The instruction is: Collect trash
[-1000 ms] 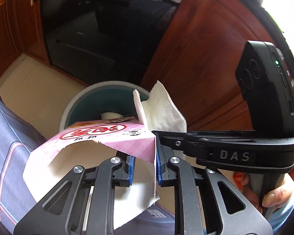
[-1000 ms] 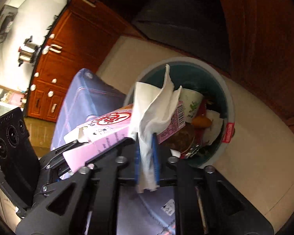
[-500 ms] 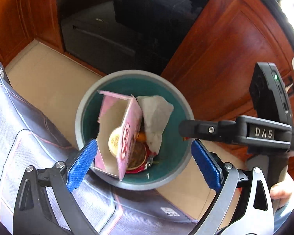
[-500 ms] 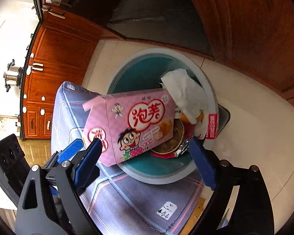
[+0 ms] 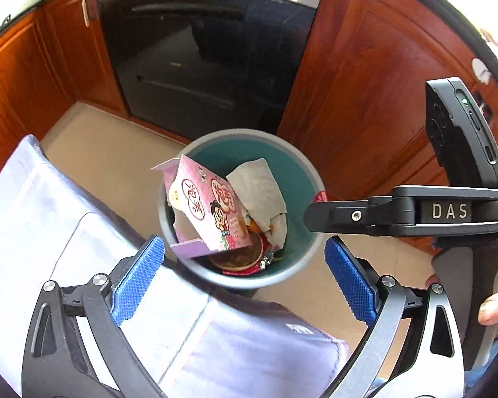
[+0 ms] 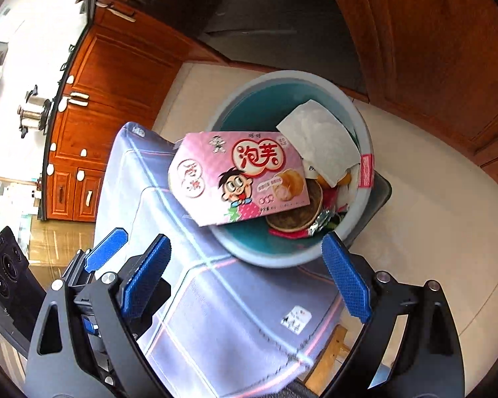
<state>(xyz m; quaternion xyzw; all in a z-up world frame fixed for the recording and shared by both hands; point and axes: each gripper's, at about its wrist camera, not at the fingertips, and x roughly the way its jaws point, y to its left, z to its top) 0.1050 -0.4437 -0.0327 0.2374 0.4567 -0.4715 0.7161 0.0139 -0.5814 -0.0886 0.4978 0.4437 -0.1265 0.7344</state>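
Looking down from the left wrist view, the left gripper (image 5: 244, 277) hangs over a round bin (image 5: 307, 265) with its two blue pads spread wide and nothing between them. The bin stands on the pale floor (image 5: 106, 159), near a black oven (image 5: 202, 53) and brown cupboard doors (image 5: 378, 99). A pink box (image 5: 212, 209) leans inside the bin on the left side, with one corner poking up above the rim. A white tissue (image 5: 262, 195) lies in the bin just to the right of the box. A brown round lid (image 5: 237, 258) sits under the box on the near side. A blue checked cloth (image 5: 93, 265) covers something at the near left, and its edge hides the near rim of the bin. The right gripper (image 5: 405, 214) reaches in from the right, but this view does not show its pads. In the right wrist view, the right gripper (image 6: 245, 268) is also let go, with its pads far apart and holding nothing. The pink box (image 6: 239, 175) rests across the left rim of the bin (image 6: 365, 139), partly inside. The tissue (image 6: 318, 139) lies on the far right side of the box, inside the bin. The left gripper (image 6: 106, 253) shows at the near left, with one blue pad in view.
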